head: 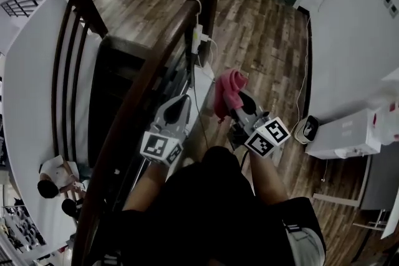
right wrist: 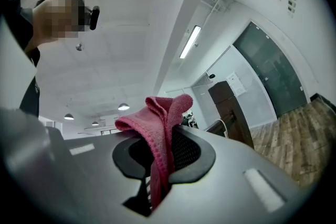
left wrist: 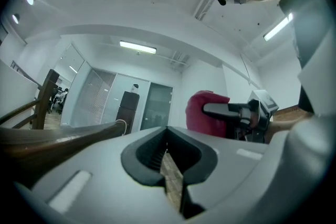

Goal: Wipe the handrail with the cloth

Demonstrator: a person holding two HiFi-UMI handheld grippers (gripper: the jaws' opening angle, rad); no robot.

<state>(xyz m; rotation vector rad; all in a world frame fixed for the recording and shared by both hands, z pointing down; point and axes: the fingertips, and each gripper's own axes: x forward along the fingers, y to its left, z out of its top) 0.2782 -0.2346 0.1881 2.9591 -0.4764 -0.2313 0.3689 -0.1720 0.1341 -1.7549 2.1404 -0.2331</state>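
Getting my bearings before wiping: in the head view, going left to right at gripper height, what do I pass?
Handrail → left gripper → cloth → white unit.

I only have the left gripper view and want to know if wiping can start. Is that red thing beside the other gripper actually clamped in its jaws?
Observer: Yes. The right gripper view shows the right gripper with its jaws shut on the red cloth, which bunches up above them.
Operator: Is the cloth on the rail yet?
Observer: No. In the head view it is held up in the air to the right of the handrail, clear of it.
Operator: And where does my gripper sit?
Observer: The head view puts the left gripper close beside the handrail's right side, lower than the cloth. I cannot tell whether it touches.
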